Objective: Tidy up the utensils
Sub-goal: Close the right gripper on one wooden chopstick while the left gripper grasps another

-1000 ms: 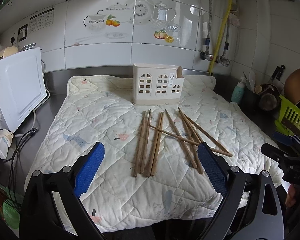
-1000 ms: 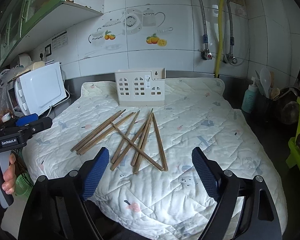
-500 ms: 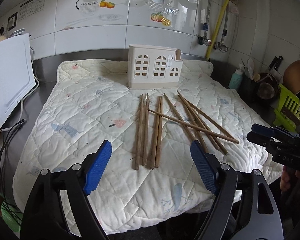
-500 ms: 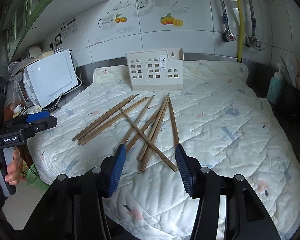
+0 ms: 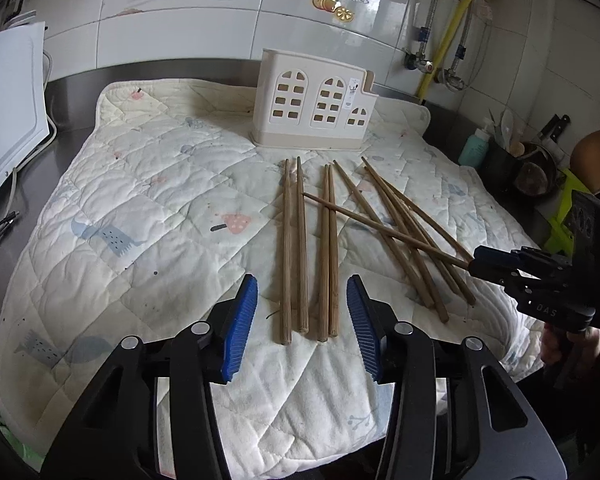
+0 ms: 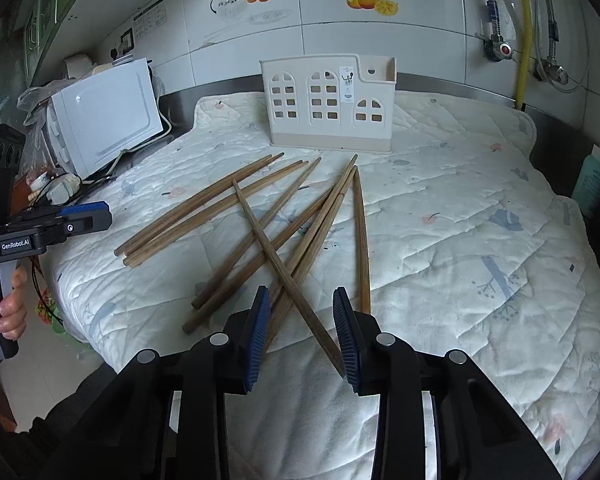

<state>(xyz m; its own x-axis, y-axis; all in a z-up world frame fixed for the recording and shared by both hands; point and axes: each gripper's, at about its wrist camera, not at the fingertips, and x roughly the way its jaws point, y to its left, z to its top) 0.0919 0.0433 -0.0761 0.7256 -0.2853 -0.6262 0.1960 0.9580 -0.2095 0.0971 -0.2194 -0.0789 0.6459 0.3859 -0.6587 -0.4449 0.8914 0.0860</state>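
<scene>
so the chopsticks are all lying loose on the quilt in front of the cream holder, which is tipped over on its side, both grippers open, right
Not quite. The cream holder stands upright at the back of the quilt, as the right wrist view shows. The rest holds: the chopsticks lie loose on the quilt in front of it, and the left gripper and right gripper are both open.

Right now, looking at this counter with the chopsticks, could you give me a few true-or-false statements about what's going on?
1. The chopsticks all lie on the quilted mat. True.
2. The cream holder already has chopsticks in it. False: none show above its rim.
3. The right hand-held gripper is clamped shut on one chopstick. False: its jaws stand apart around the near ends of crossed chopsticks.
4. The left hand-held gripper is open, with four parallel chopsticks ahead between its jaws. True.
5. The holder lies tipped over. False: it stands upright.
</scene>
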